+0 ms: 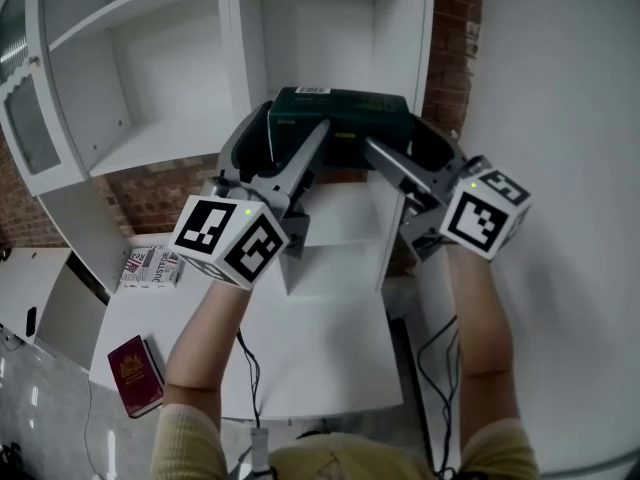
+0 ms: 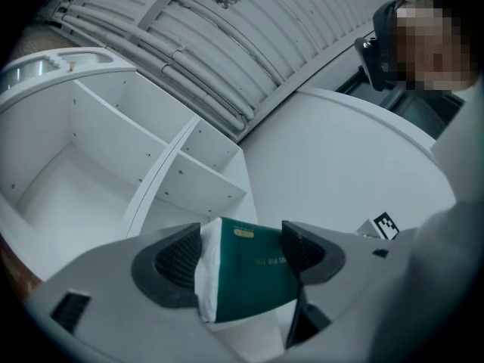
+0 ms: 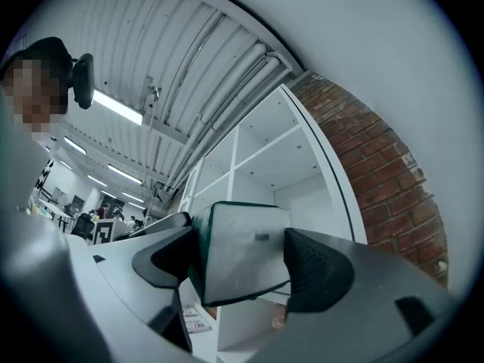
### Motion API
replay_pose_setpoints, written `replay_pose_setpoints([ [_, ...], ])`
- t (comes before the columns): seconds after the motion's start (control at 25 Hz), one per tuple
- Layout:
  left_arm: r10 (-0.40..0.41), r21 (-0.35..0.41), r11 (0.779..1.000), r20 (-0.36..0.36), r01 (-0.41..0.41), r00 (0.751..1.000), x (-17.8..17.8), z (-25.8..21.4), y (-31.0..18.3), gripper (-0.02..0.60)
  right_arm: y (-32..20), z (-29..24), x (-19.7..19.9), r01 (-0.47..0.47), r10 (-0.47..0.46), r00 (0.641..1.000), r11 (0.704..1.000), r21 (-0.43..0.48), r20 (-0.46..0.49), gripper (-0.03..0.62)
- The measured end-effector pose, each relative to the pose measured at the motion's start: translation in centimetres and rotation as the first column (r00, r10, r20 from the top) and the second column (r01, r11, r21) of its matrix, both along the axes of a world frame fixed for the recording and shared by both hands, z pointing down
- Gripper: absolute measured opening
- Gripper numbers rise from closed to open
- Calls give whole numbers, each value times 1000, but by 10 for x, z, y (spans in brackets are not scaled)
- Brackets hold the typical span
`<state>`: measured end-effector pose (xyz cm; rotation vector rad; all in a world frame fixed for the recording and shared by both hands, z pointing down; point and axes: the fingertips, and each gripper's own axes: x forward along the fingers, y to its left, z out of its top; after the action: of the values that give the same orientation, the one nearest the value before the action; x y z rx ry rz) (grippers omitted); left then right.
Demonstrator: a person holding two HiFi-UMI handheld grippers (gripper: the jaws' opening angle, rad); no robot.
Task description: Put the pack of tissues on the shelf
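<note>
The pack of tissues (image 1: 340,116) is a dark green block with white ends, held up in front of the white shelf unit (image 1: 160,138). My left gripper (image 1: 285,133) is shut on its left end and my right gripper (image 1: 415,138) is shut on its right end. In the left gripper view the pack (image 2: 253,274) sits between both black pads, with open shelf compartments (image 2: 113,150) beyond it. In the right gripper view its pale end (image 3: 242,252) fills the gap between the pads, in front of the shelf (image 3: 265,157).
A brick wall (image 1: 150,193) stands behind the shelf unit and a plain white wall (image 1: 560,88) is at the right. A glass cabinet door (image 1: 25,118) hangs open at the left. Below, a white table (image 1: 320,358) carries a maroon book (image 1: 135,373) and a printed packet (image 1: 152,266).
</note>
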<state>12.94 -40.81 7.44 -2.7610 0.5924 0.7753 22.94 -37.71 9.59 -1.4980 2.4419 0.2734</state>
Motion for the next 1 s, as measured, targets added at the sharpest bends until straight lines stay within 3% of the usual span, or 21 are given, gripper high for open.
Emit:
replay_pose_setpoints([
  [0.24,2,49,999,18,-3,1000,23,-6,-21,322,-20,-2,22,-25,25,999,1000,-6,27,374],
  [0.44,-6,46,999,25,5,1000,33,-9,-38,322,-34,-9,30,-64,64,998,998,3,-22,374],
  [0.6,-92,114,990,65,84,994,37,-7,-51,322,-49,-8,35,-110,109,993,994,-9,-48,374],
  [1.0,-192,111,978,139,178,971,39,2,-75,322,-72,-3,37,-155,155,988,987,-49,13,374],
])
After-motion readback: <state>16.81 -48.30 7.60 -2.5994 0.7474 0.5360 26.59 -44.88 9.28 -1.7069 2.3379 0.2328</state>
